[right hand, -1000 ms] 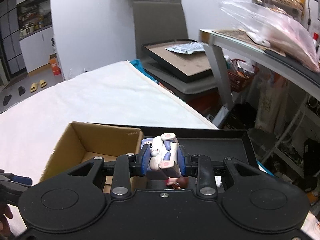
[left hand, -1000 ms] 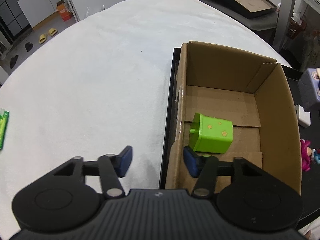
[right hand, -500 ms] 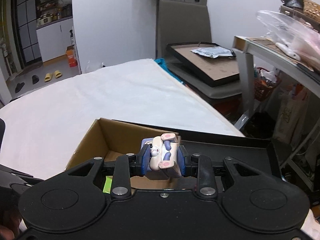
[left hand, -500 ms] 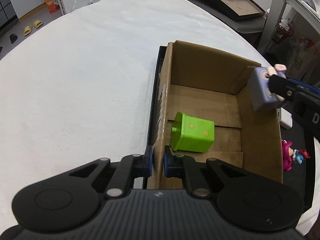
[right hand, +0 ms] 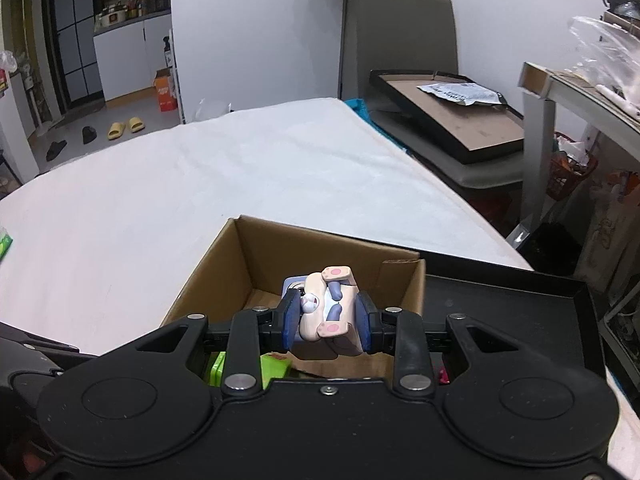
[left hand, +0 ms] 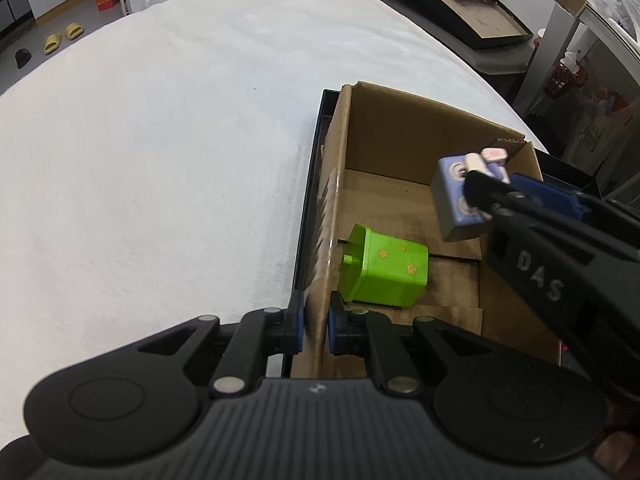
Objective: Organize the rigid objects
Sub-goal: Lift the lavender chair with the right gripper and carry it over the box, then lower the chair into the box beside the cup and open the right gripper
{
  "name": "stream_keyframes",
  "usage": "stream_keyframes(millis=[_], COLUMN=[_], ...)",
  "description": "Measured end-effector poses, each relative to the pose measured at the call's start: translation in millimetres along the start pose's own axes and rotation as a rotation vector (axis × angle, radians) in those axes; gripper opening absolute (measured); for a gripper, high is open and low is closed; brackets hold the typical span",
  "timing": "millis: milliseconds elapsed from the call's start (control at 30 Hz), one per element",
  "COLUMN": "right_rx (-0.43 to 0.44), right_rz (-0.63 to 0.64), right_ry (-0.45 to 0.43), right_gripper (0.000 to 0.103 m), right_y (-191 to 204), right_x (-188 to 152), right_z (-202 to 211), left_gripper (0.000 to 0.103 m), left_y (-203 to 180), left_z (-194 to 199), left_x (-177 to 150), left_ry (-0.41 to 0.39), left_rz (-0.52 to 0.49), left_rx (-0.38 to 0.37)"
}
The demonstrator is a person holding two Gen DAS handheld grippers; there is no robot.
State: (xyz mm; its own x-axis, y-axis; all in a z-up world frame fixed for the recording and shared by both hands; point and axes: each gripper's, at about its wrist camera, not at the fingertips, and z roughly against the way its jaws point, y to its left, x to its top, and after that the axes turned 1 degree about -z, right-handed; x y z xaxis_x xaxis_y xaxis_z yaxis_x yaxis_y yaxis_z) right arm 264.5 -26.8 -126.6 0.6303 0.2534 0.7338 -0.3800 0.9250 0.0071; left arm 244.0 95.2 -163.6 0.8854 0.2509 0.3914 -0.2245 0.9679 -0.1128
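Left gripper (left hand: 315,323) pinched tight on the near-left wall of the cardboard box (left hand: 404,128), blue pads one inside and one outside the wall. Right gripper (right hand: 328,322) clamped on a purple and cream toy figure (right hand: 326,312), pink paw soles up, held above the box interior toward its right wall; same toy in left view (left hand: 460,196) hanging over the box floor. Green block toy with yellow stars (left hand: 382,270) lies on its side on the box floor, near the left wall. Box sits in a black tray (right hand: 520,300) on a white tablecloth (left hand: 160,160). Pink toy bit just outside box right side, mostly hidden
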Motion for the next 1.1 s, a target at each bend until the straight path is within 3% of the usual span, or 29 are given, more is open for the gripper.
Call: stream_keyframes(millis=[267, 533, 700, 1100], right_rx=[0.050, 0.208, 0.217, 0.177], right_rz=[-0.081, -0.273, -0.270, -0.230], right_ry=[0.057, 0.130, 0.120, 0.107], right_gripper=[0.029, 0.032, 0.033, 0.065], right_y=[-3.4, -19.3, -21.5, -24.9], right_x=[1.1, 0.9, 0.4, -2.7], right_z=[-14.3, -23.0, -15.3, 3.9], left_gripper=[0.010, 0.010, 0.011, 0.017], left_y=[5.5, 6.1, 1.5, -5.3], left_z=[-0.2, 0.1, 0.5, 3.8], left_x=[2.1, 2.2, 3.8, 9.1], left_ry=[0.012, 0.014, 0.026, 0.038], left_rz=[0.008, 0.008, 0.002, -0.024], left_rx=[-0.018, -0.013, -0.007, 0.042])
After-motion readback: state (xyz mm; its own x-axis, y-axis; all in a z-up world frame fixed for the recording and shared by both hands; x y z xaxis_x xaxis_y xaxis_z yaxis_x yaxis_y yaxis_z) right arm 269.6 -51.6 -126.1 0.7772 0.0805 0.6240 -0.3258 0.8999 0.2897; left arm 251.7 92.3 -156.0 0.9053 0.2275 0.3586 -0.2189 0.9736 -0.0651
